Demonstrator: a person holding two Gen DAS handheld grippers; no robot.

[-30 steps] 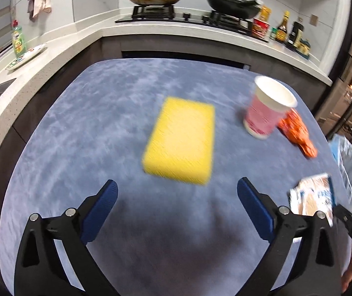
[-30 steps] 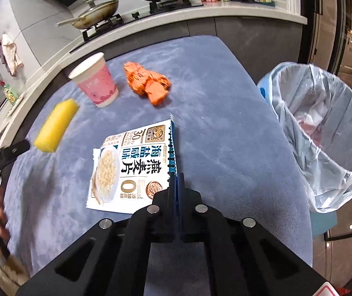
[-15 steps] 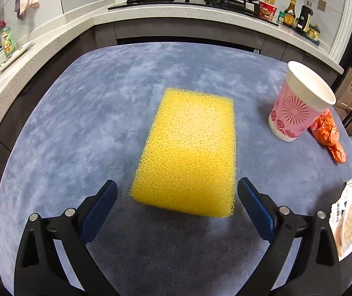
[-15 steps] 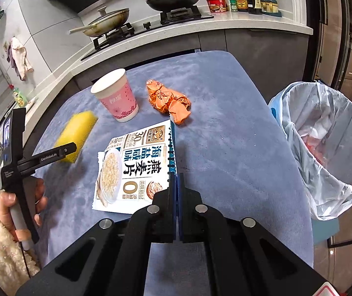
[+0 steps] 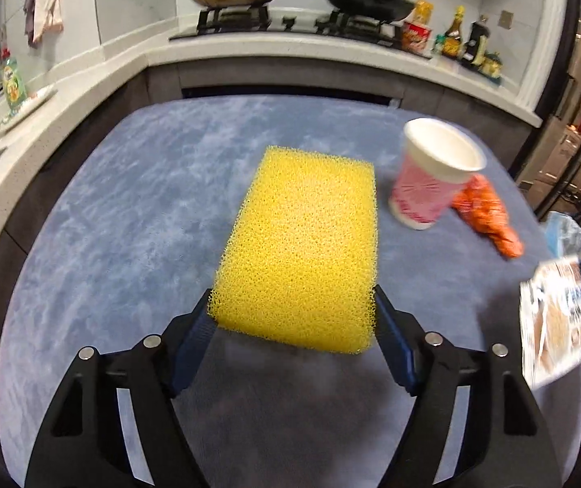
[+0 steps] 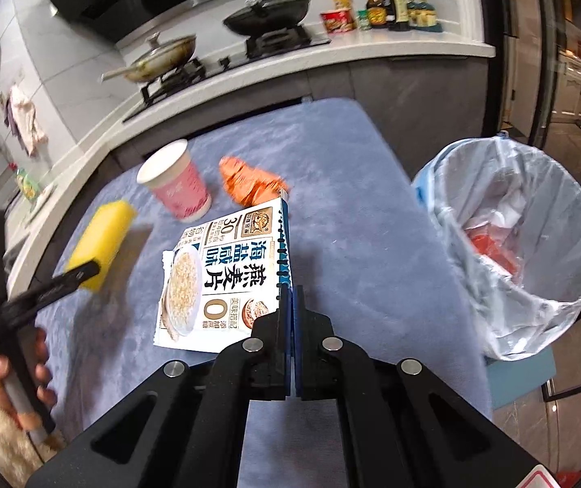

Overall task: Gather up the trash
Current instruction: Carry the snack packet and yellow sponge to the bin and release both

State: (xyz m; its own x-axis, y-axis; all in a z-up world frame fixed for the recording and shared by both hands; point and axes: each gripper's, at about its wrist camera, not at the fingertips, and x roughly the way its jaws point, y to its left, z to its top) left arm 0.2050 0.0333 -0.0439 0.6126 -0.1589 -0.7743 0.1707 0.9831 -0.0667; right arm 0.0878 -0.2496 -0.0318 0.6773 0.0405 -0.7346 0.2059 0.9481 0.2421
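Sponge [image 5: 302, 244] lies on the blue tabletop [image 5: 127, 203] between the left gripper [image 5: 292, 325] jaws — clamped on its near end; light, squashy. Right gripper [image 6: 290, 309] pinches the oatmeal packet [image 6: 225, 276] — thin, floppy.

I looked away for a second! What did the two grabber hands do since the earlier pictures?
The left gripper moved up to the yellow sponge and closed its fingers on its near end. The right gripper kept pinching the oatmeal packet and lifted it slightly. The pink cup, the orange wrapper and the trash bin stayed put.
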